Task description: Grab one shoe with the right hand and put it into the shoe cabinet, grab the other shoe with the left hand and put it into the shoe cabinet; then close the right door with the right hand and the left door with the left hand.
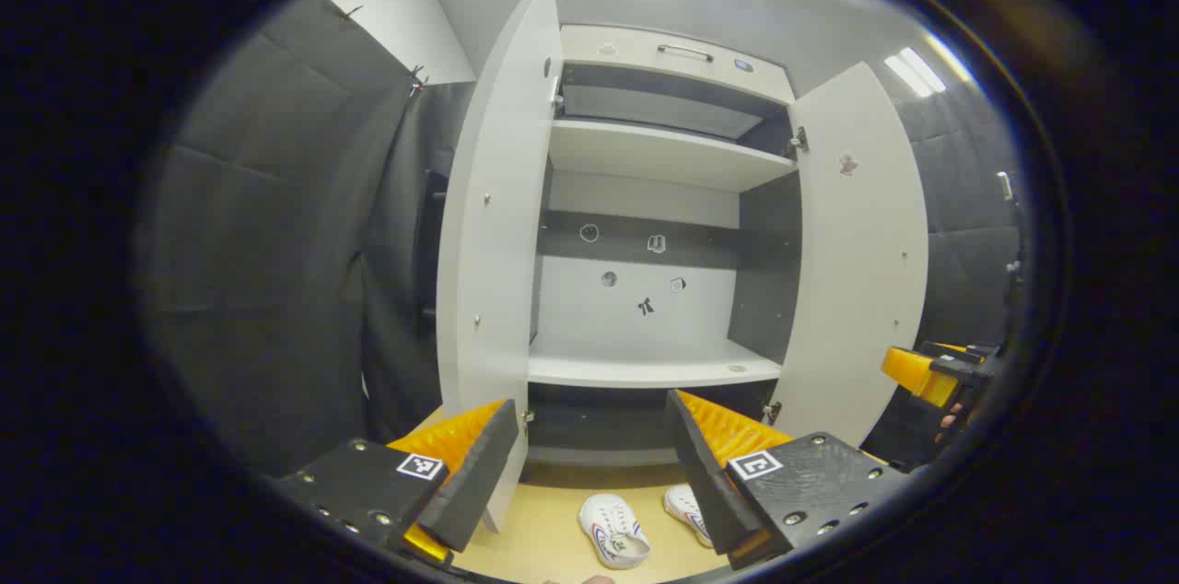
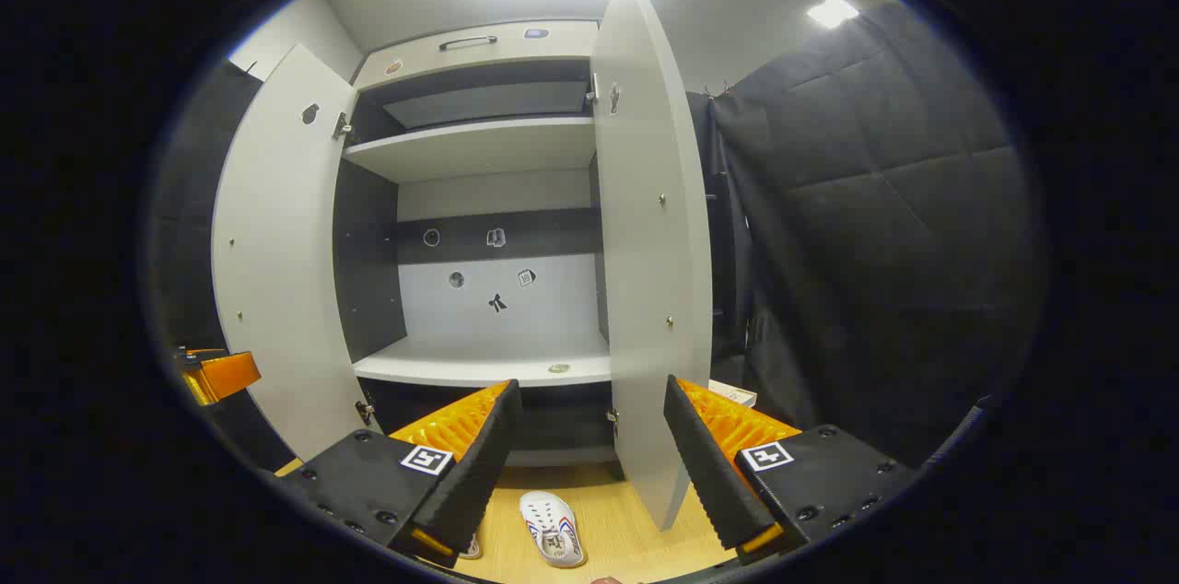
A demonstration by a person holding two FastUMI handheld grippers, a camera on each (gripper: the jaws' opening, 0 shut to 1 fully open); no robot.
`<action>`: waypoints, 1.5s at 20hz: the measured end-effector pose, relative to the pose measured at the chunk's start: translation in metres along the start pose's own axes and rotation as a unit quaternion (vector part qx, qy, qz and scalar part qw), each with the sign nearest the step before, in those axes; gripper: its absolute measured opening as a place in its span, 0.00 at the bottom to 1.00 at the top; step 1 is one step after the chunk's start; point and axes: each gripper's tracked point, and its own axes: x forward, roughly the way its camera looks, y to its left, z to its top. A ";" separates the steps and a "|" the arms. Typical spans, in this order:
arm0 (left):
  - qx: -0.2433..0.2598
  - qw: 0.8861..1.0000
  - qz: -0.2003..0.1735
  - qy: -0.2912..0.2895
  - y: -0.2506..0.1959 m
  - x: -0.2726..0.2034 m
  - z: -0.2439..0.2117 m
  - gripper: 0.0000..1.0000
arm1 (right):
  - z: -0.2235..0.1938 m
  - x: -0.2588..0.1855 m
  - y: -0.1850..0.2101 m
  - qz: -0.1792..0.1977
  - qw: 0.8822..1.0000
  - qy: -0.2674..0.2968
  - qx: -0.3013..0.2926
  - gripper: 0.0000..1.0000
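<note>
The shoe cabinet [image 1: 645, 225] stands straight ahead at twelve o'clock in both views, and it looks set up for loading: its left door [image 1: 493, 225] and right door [image 1: 857, 262] are swung wide toward the person, so the shelves are laid bare. The lower shelf [image 1: 645, 367] holds no shoe, and seems the natural place for the pair, being the nearest board above the floor. In the right gripper view the same right door [image 2: 649, 271] stands edge-on just past that gripper, its free edge within easy reach for the closing push later.

On the wooden floor [image 1: 553, 529] in front of the cabinet, at about six o'clock, lie the two white shoes side by side: the left shoe [image 1: 612, 531] and the right shoe [image 1: 686, 510], toes roughly toward the cabinet. Neither is held, so I judge the task has not started.

The left gripper [image 1: 594, 473] hangs above them with its fingers spread apart and nothing between them. The right gripper [image 2: 589, 464] is likewise parted and empty, poised over one shoe [image 2: 553, 529], probably because the right hand is to grab first; it also shows at three o'clock in the left gripper view
</note>
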 end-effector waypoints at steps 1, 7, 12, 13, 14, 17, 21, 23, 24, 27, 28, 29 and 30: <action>-0.001 1.000 -0.001 -0.001 0.001 0.000 -0.001 0.95 | -0.004 -0.003 0.001 0.001 1.000 0.004 -0.001 0.98; 0.007 1.000 -0.008 0.003 0.000 -0.006 -0.012 0.95 | -0.014 -0.004 0.008 0.005 1.000 0.025 0.003 0.98; 0.007 1.000 -0.010 0.013 0.002 -0.011 -0.022 0.94 | -0.019 -0.002 0.016 0.013 0.999 0.040 0.006 0.98; 0.009 1.000 -0.010 0.014 0.004 -0.011 -0.022 0.96 | -0.019 -0.001 0.017 0.013 0.999 0.044 0.007 0.98; 0.011 1.000 -0.010 0.014 0.006 -0.012 -0.024 0.94 | -0.019 -0.001 0.019 0.013 0.999 0.047 0.005 0.98; 0.016 1.000 -0.009 0.019 0.010 -0.017 -0.033 0.94 | -0.020 0.000 0.020 0.014 0.998 0.057 0.000 0.98; 0.017 0.999 -0.002 0.029 0.019 -0.024 -0.041 0.95 | -0.025 0.002 0.023 0.018 0.997 0.076 -0.005 0.98; 0.014 0.999 -0.005 0.030 0.019 -0.024 -0.042 0.95 | -0.025 0.004 0.025 0.021 0.996 0.084 -0.007 0.98; 0.015 0.999 -0.006 0.031 0.019 -0.025 -0.043 0.95 | -0.028 0.005 0.027 0.025 0.996 0.088 -0.007 0.98; 0.024 0.999 -0.006 0.040 0.019 -0.027 -0.046 0.95 | -0.038 0.014 0.034 0.038 0.994 0.107 -0.006 0.98; 0.027 0.999 -0.004 0.040 0.020 -0.028 -0.045 0.98 | -0.045 0.018 0.037 0.045 0.992 0.118 -0.004 0.98; 0.029 0.999 -0.003 0.040 0.020 -0.028 -0.045 0.96 | -0.053 0.021 0.042 0.052 0.990 0.131 -0.002 0.98; 0.030 0.999 0.000 0.042 0.020 -0.027 -0.047 0.94 | -0.062 0.025 0.045 0.058 0.988 0.144 -0.002 0.98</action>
